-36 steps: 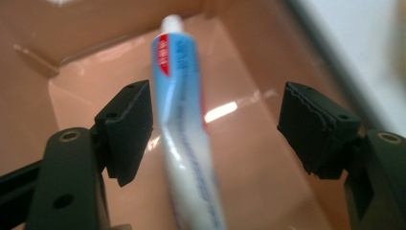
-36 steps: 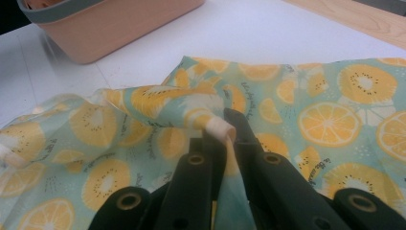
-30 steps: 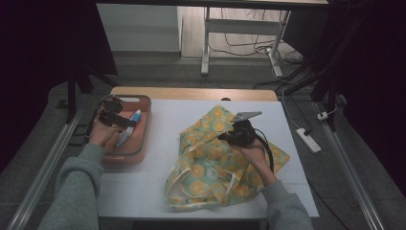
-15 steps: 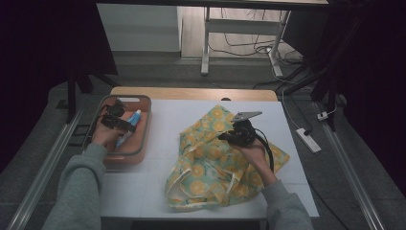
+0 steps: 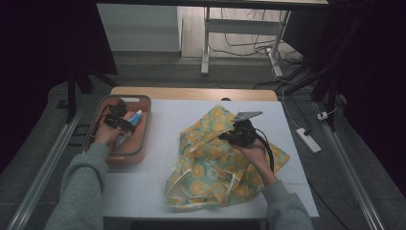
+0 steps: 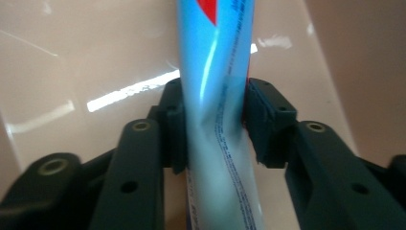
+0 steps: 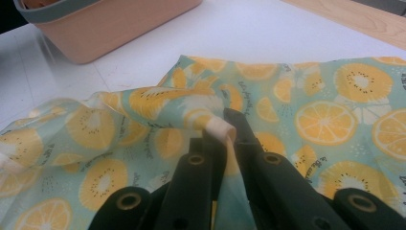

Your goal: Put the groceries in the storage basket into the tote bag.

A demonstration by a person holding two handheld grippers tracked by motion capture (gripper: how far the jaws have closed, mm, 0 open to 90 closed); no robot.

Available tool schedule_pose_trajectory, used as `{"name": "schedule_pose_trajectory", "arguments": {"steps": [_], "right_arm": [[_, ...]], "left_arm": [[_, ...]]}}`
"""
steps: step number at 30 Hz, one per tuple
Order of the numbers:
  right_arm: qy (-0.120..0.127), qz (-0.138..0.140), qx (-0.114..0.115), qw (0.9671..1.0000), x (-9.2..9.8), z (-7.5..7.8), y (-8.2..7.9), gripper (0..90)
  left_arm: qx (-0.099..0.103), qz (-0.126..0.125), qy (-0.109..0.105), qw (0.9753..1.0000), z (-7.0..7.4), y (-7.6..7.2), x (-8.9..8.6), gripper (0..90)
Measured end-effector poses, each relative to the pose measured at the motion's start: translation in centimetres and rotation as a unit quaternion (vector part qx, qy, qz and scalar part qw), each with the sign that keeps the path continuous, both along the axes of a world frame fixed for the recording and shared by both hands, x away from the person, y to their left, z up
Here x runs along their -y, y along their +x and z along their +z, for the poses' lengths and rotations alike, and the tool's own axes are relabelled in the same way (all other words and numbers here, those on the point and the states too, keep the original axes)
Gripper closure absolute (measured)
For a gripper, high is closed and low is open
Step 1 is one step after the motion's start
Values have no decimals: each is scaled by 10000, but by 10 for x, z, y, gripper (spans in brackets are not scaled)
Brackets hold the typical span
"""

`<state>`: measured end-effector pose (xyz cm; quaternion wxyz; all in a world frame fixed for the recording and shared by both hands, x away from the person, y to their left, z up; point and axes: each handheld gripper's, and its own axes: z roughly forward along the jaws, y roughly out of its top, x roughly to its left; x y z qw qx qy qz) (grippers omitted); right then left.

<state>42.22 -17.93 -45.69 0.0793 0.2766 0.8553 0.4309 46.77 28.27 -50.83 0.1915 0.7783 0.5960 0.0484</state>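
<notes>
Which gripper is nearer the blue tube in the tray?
Left. The left gripper is clamped on the tube in the tray; the right gripper pinches the bag, across the table.

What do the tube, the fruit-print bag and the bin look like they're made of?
Tube: likely soft glossy plastic; it carries highlights and dents between the left claw.
Bag: thin cloth, matte, folding and creasing where the right claw pinches its edge.
Bin: probably rigid smooth plastic, shiny inside.

A lab-like recording space is suggested: a white-topped table (image 5: 191,115) is ringed by dark curtains (image 5: 43,52), with aluminium rails (image 5: 40,170), loose floor cables (image 5: 249,45) and a power strip (image 5: 308,140).
</notes>
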Motion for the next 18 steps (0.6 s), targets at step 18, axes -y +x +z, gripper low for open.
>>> {"name": "schedule_pose_trajectory", "arguments": {"steps": [18], "right_arm": [[35,-92,45,9999,6,1,2,884]], "left_arm": [[525,143,-532,9971,15,-11,-11,743]]}}
